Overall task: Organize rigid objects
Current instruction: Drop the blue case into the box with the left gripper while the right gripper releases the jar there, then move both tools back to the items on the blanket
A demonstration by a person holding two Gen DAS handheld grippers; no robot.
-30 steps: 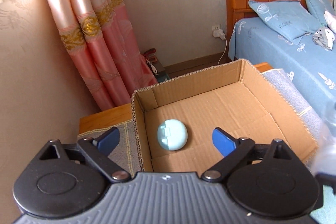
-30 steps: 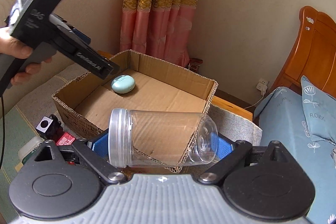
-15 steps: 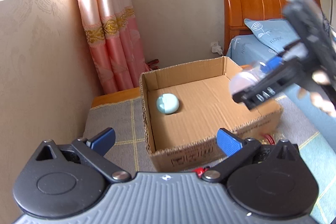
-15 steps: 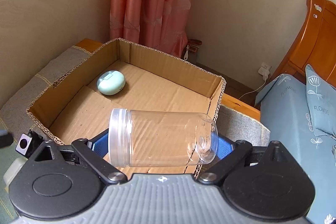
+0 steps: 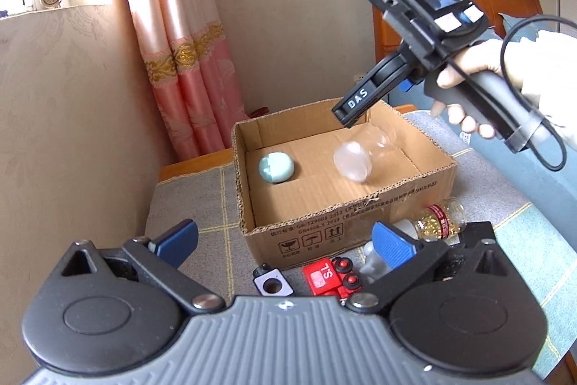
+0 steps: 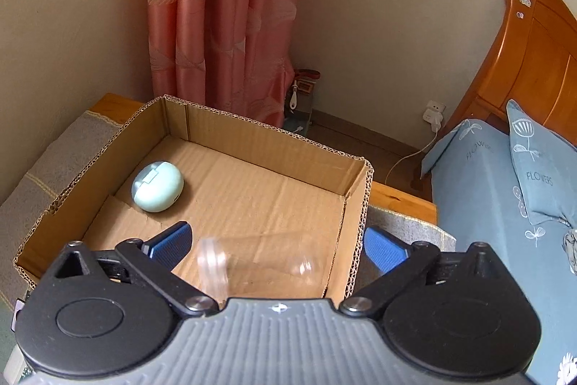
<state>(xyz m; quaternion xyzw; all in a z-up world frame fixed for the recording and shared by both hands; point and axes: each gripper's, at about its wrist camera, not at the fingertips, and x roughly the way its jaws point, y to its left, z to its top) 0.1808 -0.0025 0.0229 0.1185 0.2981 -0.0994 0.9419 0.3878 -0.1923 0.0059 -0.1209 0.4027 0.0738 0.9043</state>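
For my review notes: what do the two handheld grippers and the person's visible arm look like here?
Both the left gripper and the right gripper have blue ribbed pads on black linkage arms, round black housings and a grey ribbed body. Seen from the left wrist view, the right gripper is a black pistol-grip unit marked "DAS", with a small screen on top and a black cable looping off. The sleeve is white.

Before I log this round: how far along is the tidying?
Done: the round blue case lies in the cardboard box. In hand: the right gripper has just been opening, and the clear jar, blurred, is free of its pads over the box floor. The left gripper is open and empty. Left: the glitter bottle, red toy and small white block outside the box.
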